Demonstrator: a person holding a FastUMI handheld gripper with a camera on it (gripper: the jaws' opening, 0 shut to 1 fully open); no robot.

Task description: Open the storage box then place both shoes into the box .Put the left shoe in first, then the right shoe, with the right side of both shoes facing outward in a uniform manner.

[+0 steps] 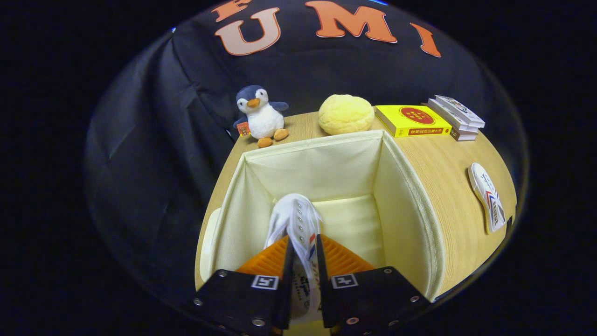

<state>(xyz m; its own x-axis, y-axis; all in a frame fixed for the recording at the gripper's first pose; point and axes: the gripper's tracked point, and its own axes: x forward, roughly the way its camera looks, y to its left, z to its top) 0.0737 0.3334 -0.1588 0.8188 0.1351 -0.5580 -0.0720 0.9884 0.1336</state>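
Gripper [303, 252] is being held pointing down into the open box [410, 186]; a white shoe [298, 219] is being pinched between its fingers, apparently toe-down.

gripper [302, 252]: fingers clamped on white shoe [296, 219], held over open box [410, 196]
box: cream fabric, on wood table [443, 163]
2nd shoe [487, 196]: on table, right of box
behind box: penguin toy [261, 115], yellow bun [346, 114], books [412, 120]

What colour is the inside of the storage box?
Pale cream fabric, seen in the gripper view: storage box, with the gripper shut on a white shoe inside it.
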